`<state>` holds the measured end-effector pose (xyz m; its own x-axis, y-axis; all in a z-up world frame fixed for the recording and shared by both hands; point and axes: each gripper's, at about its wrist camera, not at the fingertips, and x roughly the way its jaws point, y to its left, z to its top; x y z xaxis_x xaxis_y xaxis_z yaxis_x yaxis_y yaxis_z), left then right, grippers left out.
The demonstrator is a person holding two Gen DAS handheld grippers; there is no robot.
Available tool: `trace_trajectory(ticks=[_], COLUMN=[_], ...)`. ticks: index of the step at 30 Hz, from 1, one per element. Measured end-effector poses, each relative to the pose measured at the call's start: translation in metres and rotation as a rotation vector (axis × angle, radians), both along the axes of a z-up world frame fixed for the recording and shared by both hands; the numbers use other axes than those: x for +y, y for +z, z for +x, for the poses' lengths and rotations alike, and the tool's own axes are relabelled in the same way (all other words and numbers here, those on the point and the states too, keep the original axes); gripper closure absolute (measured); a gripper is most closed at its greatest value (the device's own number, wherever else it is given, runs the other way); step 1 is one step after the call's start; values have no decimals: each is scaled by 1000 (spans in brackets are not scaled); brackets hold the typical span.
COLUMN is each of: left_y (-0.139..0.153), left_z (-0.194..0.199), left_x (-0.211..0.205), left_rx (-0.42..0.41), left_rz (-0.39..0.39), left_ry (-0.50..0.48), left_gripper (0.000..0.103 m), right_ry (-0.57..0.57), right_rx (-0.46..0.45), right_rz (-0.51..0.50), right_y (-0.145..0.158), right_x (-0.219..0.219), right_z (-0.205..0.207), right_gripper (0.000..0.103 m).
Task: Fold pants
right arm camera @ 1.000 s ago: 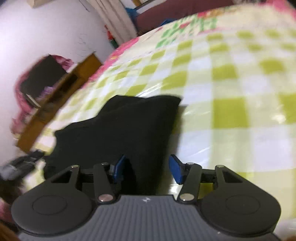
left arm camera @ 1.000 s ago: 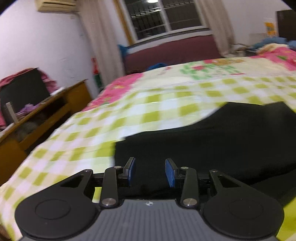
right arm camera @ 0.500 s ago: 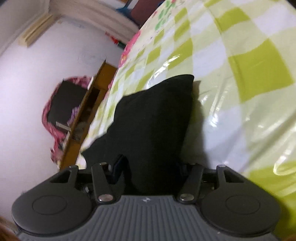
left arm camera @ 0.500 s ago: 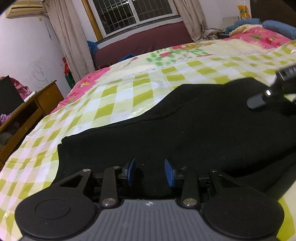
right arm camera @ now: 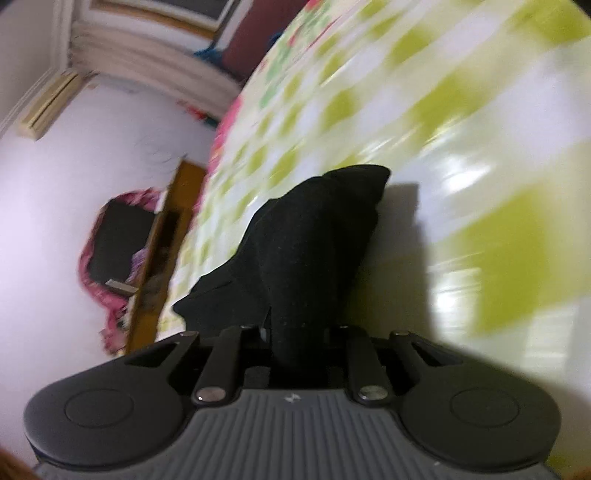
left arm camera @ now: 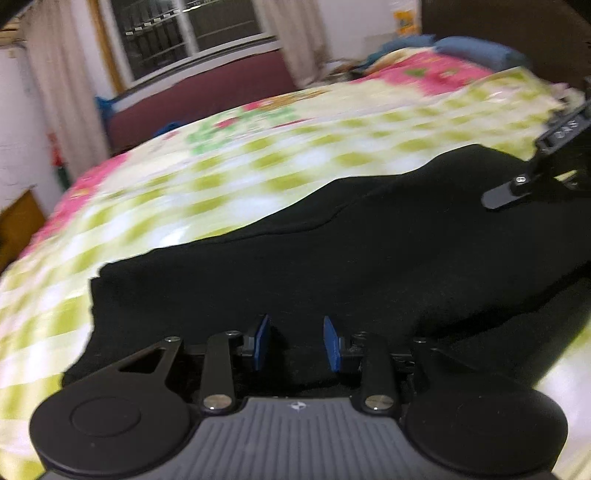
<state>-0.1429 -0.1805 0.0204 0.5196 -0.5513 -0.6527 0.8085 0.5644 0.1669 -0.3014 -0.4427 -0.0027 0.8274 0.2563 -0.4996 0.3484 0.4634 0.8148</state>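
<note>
The black pants (left arm camera: 332,251) lie across the bed with the green-and-white checked cover (left arm camera: 207,184). My left gripper (left arm camera: 295,341) is open, its blue pads low over the near edge of the pants, with cloth between and below them. My right gripper (right arm camera: 299,332) is shut on an end of the pants (right arm camera: 314,236) and holds it bunched and lifted off the cover. Its pads are hidden by the cloth. The right gripper also shows in the left wrist view (left arm camera: 539,173) at the far right end of the pants.
A wooden desk (right arm camera: 162,251) with a dark monitor (right arm camera: 118,243) and pink cloth stands left of the bed. A window (left arm camera: 192,33) with curtains and a maroon bench are beyond it. Pink bedding and blue pillows (left arm camera: 461,51) lie at the far right.
My right gripper has closed on the end of the pants and raised it, tilting over. My left gripper has shifted a little along the near edge and stays open.
</note>
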Motion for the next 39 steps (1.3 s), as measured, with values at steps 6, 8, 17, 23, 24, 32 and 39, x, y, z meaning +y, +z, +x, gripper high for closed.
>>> trace_trajectory(ticks=[6,8,17,23,24,32,39], left_y=[-2,5,-8,-12,-11,-10,-7], left_z=[-49,-63,-63,-54,-50,-9,5], left_x=[-55,-63,-59,-52,-50,-7,26], left_rx=[85,67,65,104,121,321,370], left_rz=[-121,-150,-157,-204,-216,-343,-393], left_ry=[-119,-134,-117,-169,-176,-160,-159], left_gripper=[57,57,54,54,54,54,55], right_ry=[-141,-174,-219,-208,-209,-188,41], right_rx=[132,183,231,273,269,264,242], right_rz=[-125,-176,-248,-315,-314,-230,-280], right_y=[48,58,92,139,142,124,121], right_x=[-37,-38,-22,0,5,53,115], right_z=[-89,-107,-94,-28,-15,100,160], right_gripper=[85,84,84,81,80,59,59])
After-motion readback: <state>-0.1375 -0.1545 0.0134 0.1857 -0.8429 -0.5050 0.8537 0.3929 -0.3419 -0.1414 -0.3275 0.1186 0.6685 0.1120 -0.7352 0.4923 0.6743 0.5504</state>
